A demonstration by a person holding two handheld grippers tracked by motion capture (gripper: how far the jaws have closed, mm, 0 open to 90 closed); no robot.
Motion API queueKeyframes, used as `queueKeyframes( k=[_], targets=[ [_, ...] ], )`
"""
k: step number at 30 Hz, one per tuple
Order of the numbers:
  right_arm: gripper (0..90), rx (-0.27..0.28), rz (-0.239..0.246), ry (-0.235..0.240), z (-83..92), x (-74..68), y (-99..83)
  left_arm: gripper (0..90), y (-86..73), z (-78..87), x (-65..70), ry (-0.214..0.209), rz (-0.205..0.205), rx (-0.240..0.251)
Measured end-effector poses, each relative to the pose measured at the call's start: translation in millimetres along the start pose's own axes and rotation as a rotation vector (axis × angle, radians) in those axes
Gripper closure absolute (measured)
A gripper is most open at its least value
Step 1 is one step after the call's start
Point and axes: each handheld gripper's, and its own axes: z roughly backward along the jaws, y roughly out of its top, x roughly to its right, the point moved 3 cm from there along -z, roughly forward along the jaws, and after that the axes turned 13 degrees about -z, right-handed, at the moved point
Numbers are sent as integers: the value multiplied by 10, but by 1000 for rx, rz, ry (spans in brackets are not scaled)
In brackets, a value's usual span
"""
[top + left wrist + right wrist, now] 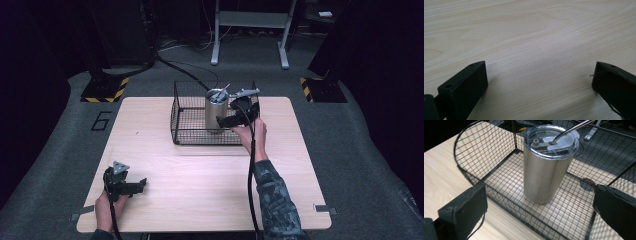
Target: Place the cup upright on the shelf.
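A steel tumbler with a clear lid and a metal straw stands upright inside a black wire basket at the back middle of the wooden table. My right gripper hovers at the basket's front right, pointing at the tumbler. In the right gripper view the tumbler stands ahead, beyond the basket's front wall, and the right gripper is open and apart from it. My left gripper rests at the near left of the table. In its own view the left gripper is open over bare wood.
The basket takes up the back middle of the table. On the dark floor behind are cables, white frame legs and two stands with yellow-black taped bases. A painted 6 marks the floor to the left.
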Motion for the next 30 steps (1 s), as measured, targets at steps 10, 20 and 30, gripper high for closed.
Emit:
queueKeyframes(
  k=[10, 20, 30],
  targets=[
    [0, 36, 55, -11, 452, 25, -254, 1, 2, -4, 4, 2, 7, 5],
    [0, 23, 47, -65, 784, 233, -708, 1, 2, -7, 5, 7, 8, 8],
    [0, -11, 1, -136, 941, 545, -1252, 1, 2, -4, 4, 2, 7, 4]
  ],
)
